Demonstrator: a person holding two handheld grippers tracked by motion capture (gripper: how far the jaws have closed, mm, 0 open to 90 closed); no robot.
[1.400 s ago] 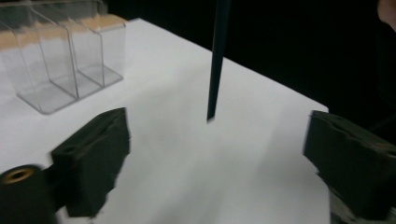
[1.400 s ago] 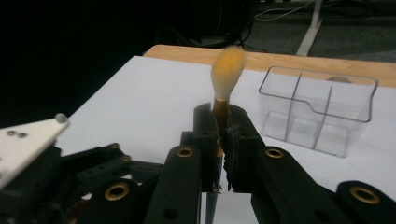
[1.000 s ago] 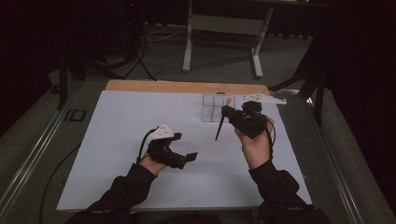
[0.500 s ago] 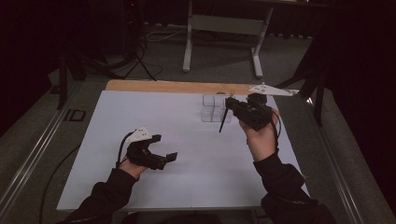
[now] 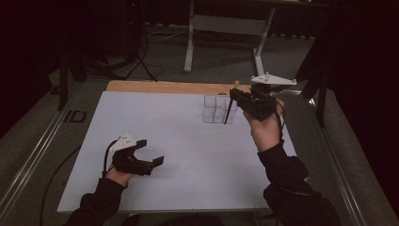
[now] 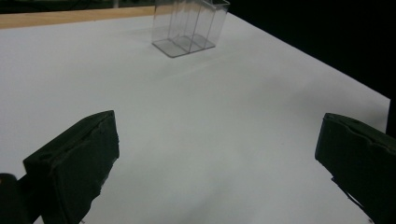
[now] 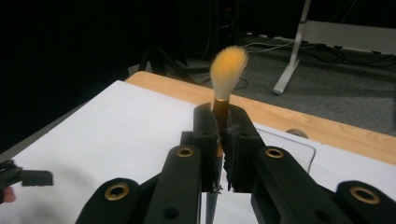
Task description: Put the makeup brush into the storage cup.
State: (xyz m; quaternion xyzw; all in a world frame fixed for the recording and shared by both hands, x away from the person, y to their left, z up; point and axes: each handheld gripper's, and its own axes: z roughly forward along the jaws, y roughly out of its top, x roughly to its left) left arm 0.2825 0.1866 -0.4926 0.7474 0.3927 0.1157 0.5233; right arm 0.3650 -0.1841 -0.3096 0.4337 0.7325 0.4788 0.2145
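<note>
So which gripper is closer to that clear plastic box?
The right gripper, holding a brush just beside the clear box. The left gripper sits far off, near the table's front left.

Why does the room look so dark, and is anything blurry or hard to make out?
High view: only the white table is lit, the surroundings fade to black, and the clear box barely stands out. Left gripper view: the near jaws are soft and out of focus. Right gripper view: the brush bristles glow orange against a dark background.
</note>
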